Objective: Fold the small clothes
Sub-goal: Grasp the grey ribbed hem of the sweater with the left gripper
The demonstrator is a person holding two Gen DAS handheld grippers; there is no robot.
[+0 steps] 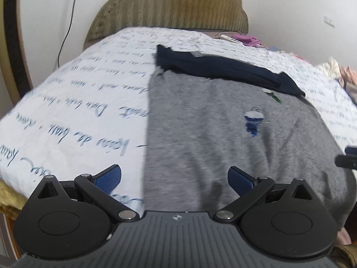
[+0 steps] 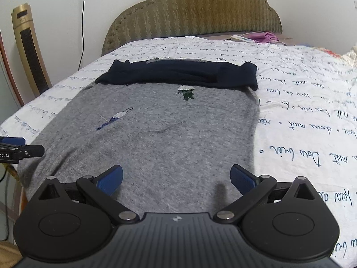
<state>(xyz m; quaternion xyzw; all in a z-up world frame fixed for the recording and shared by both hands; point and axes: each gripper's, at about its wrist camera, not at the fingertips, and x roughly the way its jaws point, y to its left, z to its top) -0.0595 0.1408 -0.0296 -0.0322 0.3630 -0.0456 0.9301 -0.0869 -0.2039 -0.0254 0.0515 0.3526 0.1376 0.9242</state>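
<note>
A grey knit sweater (image 1: 218, 134) (image 2: 156, 134) with small embroidered motifs lies flat on the bed. Its navy sleeves (image 1: 223, 69) (image 2: 178, 73) are folded across its far end. My left gripper (image 1: 175, 178) hovers open over the sweater's near left edge, nothing between its blue pads. My right gripper (image 2: 176, 178) is open above the near right part of the sweater, also holding nothing. The right gripper's tip (image 1: 345, 158) shows at the right edge of the left wrist view. The left gripper's tip (image 2: 20, 149) shows at the left edge of the right wrist view.
The bed carries a white sheet with script print (image 2: 301, 116) (image 1: 78, 111) and an olive padded headboard (image 2: 200, 11). A power strip (image 2: 242, 38) and pink cloth (image 2: 265, 36) lie by the headboard. A gold tower fan (image 2: 31, 49) stands left of the bed.
</note>
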